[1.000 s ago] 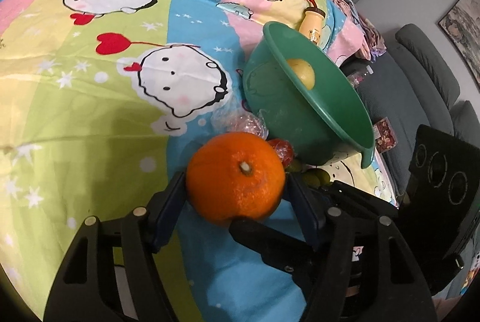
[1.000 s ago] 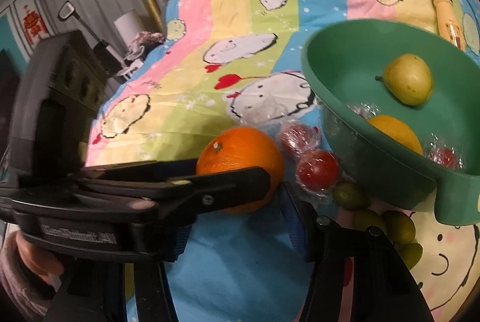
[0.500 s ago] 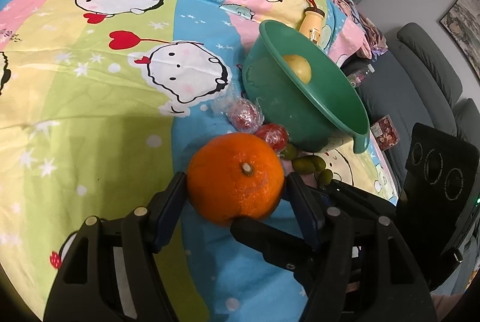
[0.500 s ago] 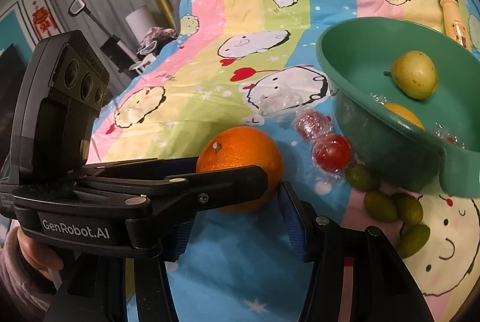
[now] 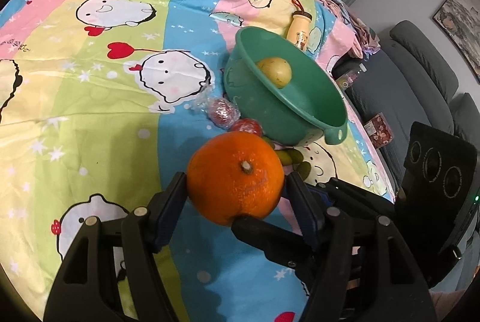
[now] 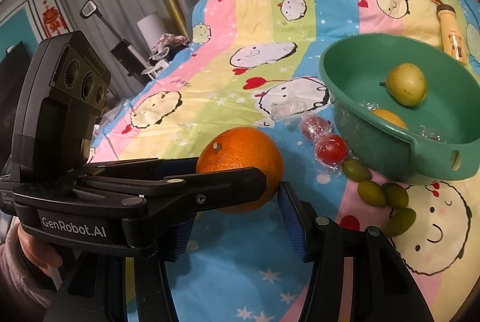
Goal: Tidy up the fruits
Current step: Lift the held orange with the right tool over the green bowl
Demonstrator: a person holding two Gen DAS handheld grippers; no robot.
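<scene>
Tilting downward over the bedsheet point(image 5: 99, 124), both grippers' fingers point(image 5: 171, 202) clench one orange point(image 5: 235, 178) together.

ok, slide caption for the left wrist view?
Left gripper holding an orange above the bedsheet, near the green bowl.

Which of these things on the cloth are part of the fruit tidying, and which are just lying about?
Part of the job: orange clamped in the left gripper; green bowl; pear; green olives; wrapped red fruits.

Just lying about: yellow bottle; cartoon cloth.
</scene>
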